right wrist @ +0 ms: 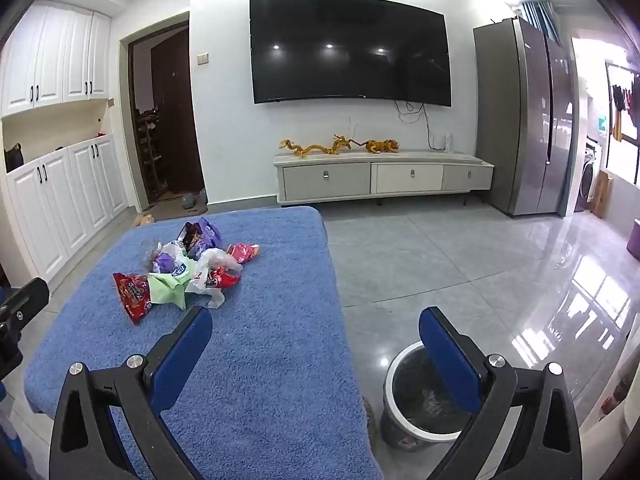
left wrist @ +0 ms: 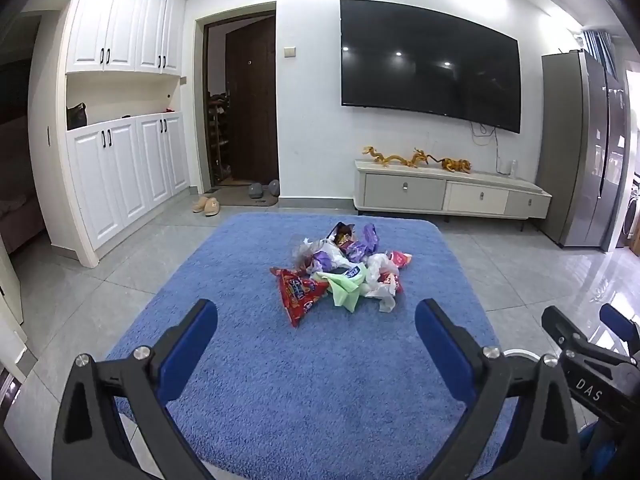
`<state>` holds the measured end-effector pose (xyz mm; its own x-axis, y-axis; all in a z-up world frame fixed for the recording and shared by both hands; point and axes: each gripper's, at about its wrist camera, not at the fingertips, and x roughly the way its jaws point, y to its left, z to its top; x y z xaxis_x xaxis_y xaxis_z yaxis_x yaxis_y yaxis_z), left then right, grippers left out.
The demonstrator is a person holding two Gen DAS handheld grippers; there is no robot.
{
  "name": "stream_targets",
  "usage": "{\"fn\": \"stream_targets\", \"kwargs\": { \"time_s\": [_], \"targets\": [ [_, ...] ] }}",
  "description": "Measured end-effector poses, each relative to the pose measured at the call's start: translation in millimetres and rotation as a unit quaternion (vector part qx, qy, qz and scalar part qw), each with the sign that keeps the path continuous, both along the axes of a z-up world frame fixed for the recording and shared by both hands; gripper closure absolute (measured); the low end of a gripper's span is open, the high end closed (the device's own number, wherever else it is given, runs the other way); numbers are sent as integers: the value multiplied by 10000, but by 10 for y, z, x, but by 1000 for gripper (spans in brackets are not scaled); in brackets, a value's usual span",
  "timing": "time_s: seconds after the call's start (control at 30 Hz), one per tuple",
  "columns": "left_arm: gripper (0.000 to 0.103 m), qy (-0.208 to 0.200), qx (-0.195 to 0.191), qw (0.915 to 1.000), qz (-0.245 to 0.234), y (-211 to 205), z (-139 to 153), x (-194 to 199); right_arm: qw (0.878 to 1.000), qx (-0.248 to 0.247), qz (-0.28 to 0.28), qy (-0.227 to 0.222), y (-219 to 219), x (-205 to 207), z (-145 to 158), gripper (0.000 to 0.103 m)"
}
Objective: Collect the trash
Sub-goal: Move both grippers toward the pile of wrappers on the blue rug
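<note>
Bright ceiling light, window glare on floor tiles [right wrist: 560, 300], sharp, fisheye-bent edges

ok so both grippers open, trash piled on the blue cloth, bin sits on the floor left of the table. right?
Not quite: the bin sits on the floor right of the table, as the right wrist view shows. The rest holds: left gripper and right gripper are open, and the trash pile lies on the blue cloth.
</note>
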<state>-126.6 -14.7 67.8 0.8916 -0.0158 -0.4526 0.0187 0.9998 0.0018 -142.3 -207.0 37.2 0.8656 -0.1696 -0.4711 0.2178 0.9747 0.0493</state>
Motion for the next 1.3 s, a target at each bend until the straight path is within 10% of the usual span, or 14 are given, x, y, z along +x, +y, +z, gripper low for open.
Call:
{"fn": "stream_targets", "kwargs": {
  "time_s": [1.3],
  "targets": [
    [3,-154,-65,9982,-573,-241,63,-106,9992,-381,-103,-115,-114,76,-42,0]
  ]
}}
